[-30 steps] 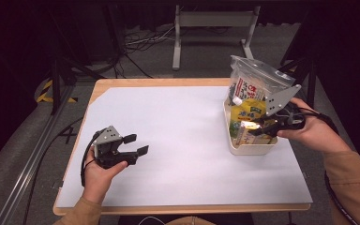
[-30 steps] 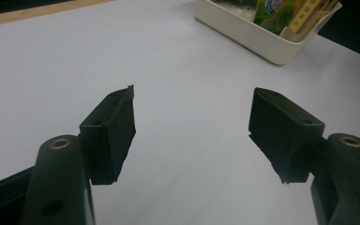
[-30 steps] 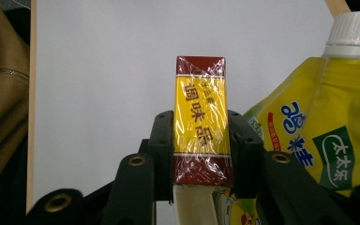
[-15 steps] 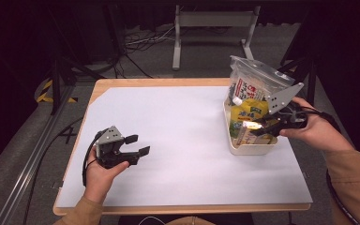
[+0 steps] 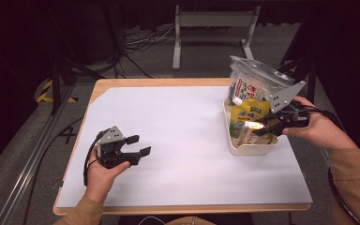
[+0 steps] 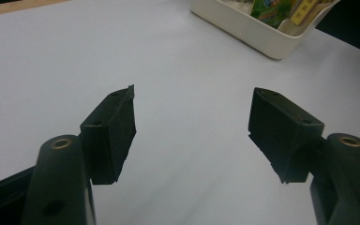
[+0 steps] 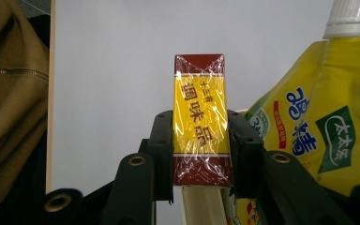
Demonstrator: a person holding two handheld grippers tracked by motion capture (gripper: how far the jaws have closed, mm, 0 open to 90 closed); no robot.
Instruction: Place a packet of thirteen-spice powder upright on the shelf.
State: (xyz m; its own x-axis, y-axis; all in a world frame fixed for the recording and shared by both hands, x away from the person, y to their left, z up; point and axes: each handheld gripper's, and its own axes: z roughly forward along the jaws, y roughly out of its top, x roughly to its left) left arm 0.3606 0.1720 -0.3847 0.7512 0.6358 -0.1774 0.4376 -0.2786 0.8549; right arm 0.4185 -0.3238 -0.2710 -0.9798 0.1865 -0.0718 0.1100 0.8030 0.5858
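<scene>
While the right claw (image 5: 261, 125) grips a yellow-and-red wrapped carton (image 5: 249, 131) in the cream plastic bin (image 5: 251, 148) at the desk's three o'clock, the left claw (image 5: 138, 145) idles at eight. Left gripper view: jaws apart, bin (image 6: 243, 28) toward one o'clock. Right gripper view: carton (image 7: 200, 117) clamped, long axis toward twelve.

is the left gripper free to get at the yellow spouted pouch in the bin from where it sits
Probably yes. The left gripper is open with nothing in it, and bare white table lies between it and the cream bin. But the right gripper, shut on a yellow and red box, crowds the yellow spouted pouch.
</scene>
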